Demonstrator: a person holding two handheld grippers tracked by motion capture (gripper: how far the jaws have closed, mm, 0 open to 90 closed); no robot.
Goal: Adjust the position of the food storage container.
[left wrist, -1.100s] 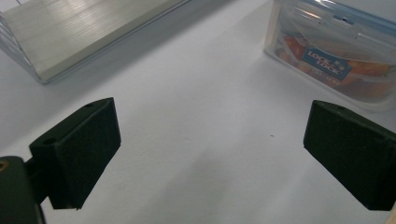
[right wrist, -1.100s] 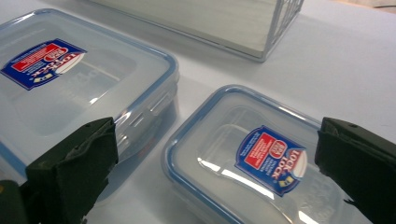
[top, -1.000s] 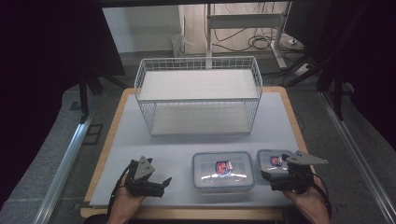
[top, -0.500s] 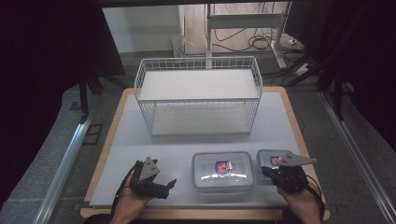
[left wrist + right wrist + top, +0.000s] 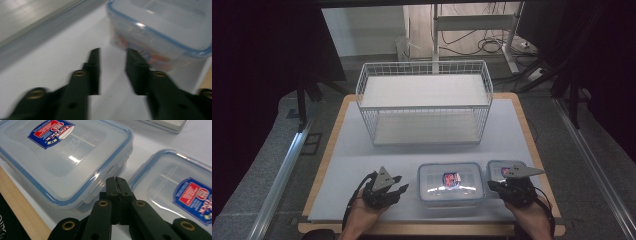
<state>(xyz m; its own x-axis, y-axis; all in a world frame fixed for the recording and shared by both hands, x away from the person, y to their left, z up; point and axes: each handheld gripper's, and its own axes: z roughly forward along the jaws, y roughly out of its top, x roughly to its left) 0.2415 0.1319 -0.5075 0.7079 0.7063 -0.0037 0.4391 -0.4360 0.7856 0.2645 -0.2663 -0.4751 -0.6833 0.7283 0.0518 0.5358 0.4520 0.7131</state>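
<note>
Fingers of the right gripper (image 5: 117, 182) are pressed together with nothing between them, their tips in the gap between the large lidded container (image 5: 62, 160) and the small lidded container (image 5: 180, 192). Fingers of the left gripper (image 5: 112, 67) stand a little apart after just closing partway, with nothing between them, and point at a near corner of the large container (image 5: 160, 32). From the high view, both containers sit side by side at the near edge of the white bench (image 5: 362, 150), with the wire basket (image 5: 424, 102) farther back.
</note>
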